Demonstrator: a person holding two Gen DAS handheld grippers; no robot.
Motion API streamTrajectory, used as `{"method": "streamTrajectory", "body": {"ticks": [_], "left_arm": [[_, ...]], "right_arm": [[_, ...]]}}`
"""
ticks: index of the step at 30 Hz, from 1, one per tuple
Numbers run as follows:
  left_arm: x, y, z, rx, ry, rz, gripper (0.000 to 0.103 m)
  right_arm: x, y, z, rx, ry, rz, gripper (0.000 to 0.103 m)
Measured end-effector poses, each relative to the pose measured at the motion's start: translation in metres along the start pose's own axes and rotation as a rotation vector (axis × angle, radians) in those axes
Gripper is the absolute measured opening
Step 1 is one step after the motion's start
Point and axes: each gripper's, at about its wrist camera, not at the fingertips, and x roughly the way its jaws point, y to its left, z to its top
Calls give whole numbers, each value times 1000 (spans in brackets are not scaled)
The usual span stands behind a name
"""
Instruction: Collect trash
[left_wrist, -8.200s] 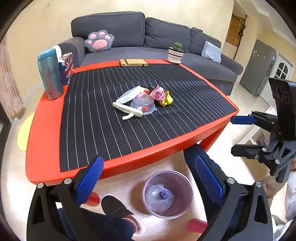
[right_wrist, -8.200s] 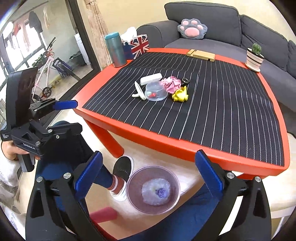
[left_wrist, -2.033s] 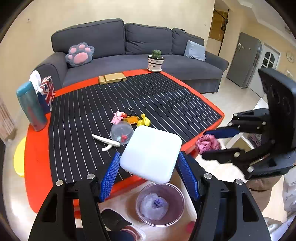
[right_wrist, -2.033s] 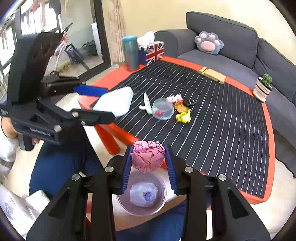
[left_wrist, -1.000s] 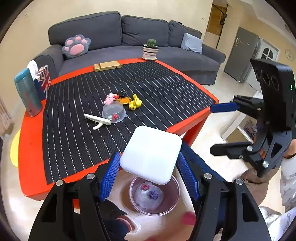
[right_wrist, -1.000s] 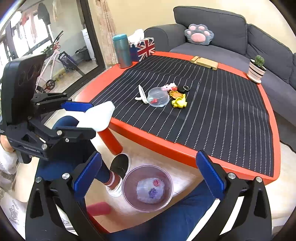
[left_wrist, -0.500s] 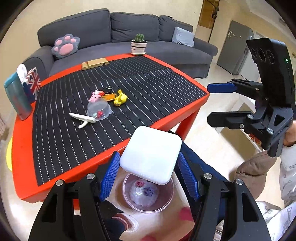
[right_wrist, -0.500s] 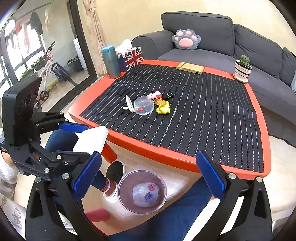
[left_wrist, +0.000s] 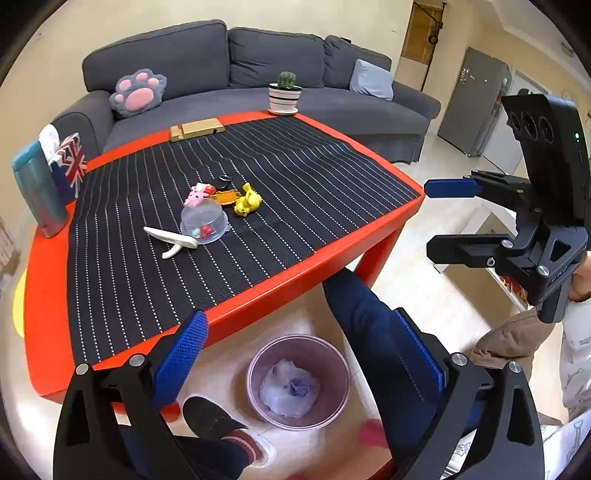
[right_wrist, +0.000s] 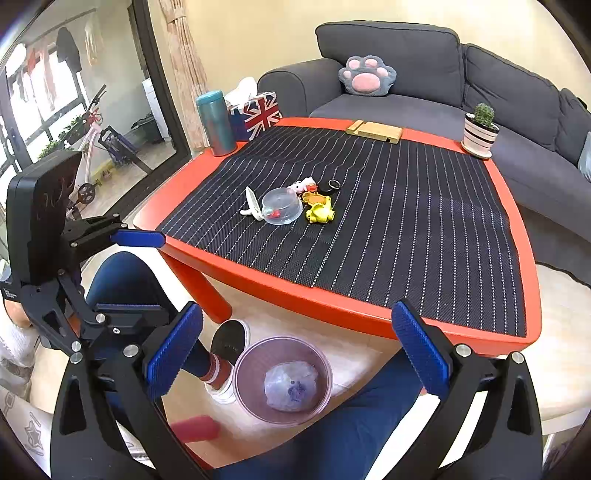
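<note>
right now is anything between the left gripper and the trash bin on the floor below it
Nothing visible. The left gripper, jaws just opened and empty, hangs over the trash bin with clear air between. The red table edge lies beyond the bin, and the person's leg is beside it, neither across the drop.

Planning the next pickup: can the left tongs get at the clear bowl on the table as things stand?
Probably yes. The left tongs are open and empty, and the clear bowl sits in the open on the mat, near side unblocked; only the white strip lies against it.
</note>
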Motion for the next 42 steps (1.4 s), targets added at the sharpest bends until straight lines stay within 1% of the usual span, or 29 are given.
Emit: {"method": "streamTrajectory", "body": {"ticks": [10, 19, 26, 31, 38, 42], "left_arm": [[-2, 8, 0, -24, -8, 19, 95], [-4, 26, 6, -61, -30, 47, 95], [-4, 50, 17, -100, -49, 72, 95], [-3, 68, 23, -120, -54, 91, 95], [2, 82, 28, -139, -46, 100, 95], [4, 87, 27, -148, -37, 101, 95]], "right_arm": [[7, 4, -1, -5, 8, 9, 100], [16, 5, 8, -22, 5, 16, 100], [31, 2, 27, -61, 10, 7, 100], [44, -1, 39, -113, 11, -32, 100], [68, -7, 65, -187, 37, -32, 100], [84, -10, 81, -216, 61, -15, 100]]}}
